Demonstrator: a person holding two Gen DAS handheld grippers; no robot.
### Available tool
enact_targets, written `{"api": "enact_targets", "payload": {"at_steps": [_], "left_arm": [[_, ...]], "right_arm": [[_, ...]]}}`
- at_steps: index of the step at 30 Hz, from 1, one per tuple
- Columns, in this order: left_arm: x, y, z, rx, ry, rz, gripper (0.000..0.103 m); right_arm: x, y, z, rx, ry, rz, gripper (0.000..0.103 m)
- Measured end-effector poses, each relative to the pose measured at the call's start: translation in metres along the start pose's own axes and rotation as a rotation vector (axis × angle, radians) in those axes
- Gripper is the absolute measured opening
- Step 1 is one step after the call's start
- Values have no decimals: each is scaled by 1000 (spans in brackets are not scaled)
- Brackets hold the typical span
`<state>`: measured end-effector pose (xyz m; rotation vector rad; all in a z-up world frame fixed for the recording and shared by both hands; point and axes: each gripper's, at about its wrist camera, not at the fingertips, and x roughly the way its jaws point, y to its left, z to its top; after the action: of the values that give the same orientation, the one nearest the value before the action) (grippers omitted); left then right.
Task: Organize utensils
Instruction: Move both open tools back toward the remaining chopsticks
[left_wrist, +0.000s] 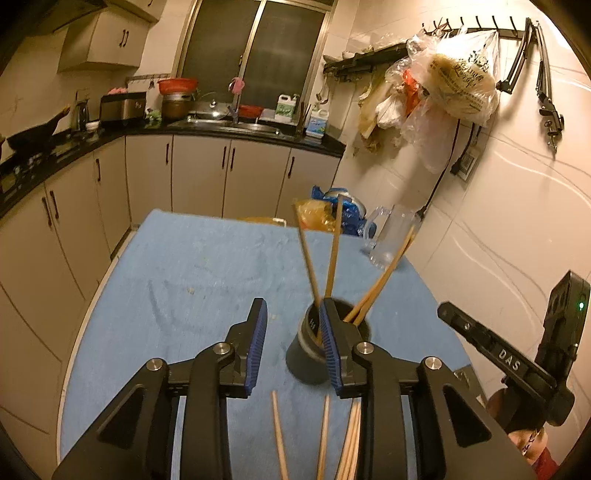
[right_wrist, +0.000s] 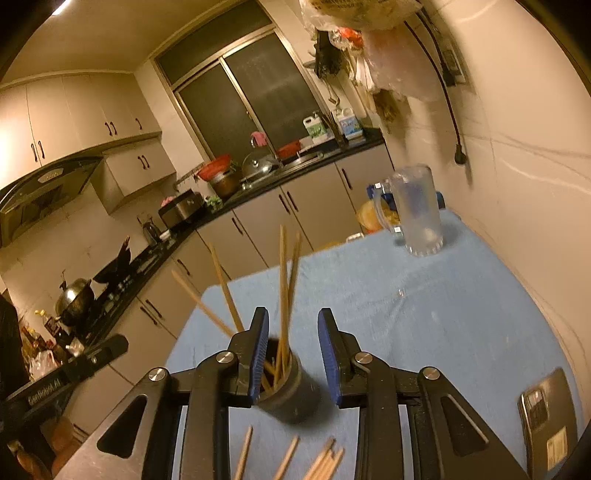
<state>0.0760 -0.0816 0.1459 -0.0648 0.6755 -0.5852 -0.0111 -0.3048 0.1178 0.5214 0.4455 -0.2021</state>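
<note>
**A:** So what did we have on the table (left_wrist: 177, 258) at that point?

**B:** A blue cloth (right_wrist: 461, 314) covered it, and the dark round cup (left_wrist: 304, 360) stood on it near our edge. Some chopsticks (left_wrist: 334, 247) were standing in the cup, leaning out in different directions. More loose chopsticks (left_wrist: 351, 439) lay flat on the cloth in front of it, just beside its base as far as we could tell.

**A:** And the tongs?

**B:** The left tongs (left_wrist: 293, 345) were spread apart with nothing between them. The cup sat partly behind the right-hand finger in that view, so we couldn't tell if it touched. The right tongs (right_wrist: 293, 354) were also apart and not clamped on anything. From that camera the cup (right_wrist: 291, 395) showed low in the gap, tucked next to the left-hand finger, with the sticks poking up past it.

**A:** Anything else around?

**B:** Yeah, a clear plastic mug (right_wrist: 415, 214) with a handle stood at the far end of the table near the wall, well apart from the cup. Some blue and yellow bags (left_wrist: 332, 214) sat beyond the far edge. A phone (right_wrist: 546, 417) lay on the cloth at the right, near our side. The right wrist view was a bit blurry, so the finer stuff on the kitchen counter (left_wrist: 229, 129) behind was hard to make out.
</note>
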Motion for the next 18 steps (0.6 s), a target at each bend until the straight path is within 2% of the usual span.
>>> {"api": "enact_targets", "payload": {"at_steps": [7, 13, 18], "left_arm": [[11, 15, -57, -19, 99, 26, 28], [29, 29, -113, -43, 216, 44, 28], [37, 40, -140, -66, 268, 53, 28]], "right_arm": [[-1, -16, -52, 13, 99, -14, 30], [4, -31, -94, 67, 226, -9, 30], [6, -37, -114, 83, 273, -20, 30]]}}
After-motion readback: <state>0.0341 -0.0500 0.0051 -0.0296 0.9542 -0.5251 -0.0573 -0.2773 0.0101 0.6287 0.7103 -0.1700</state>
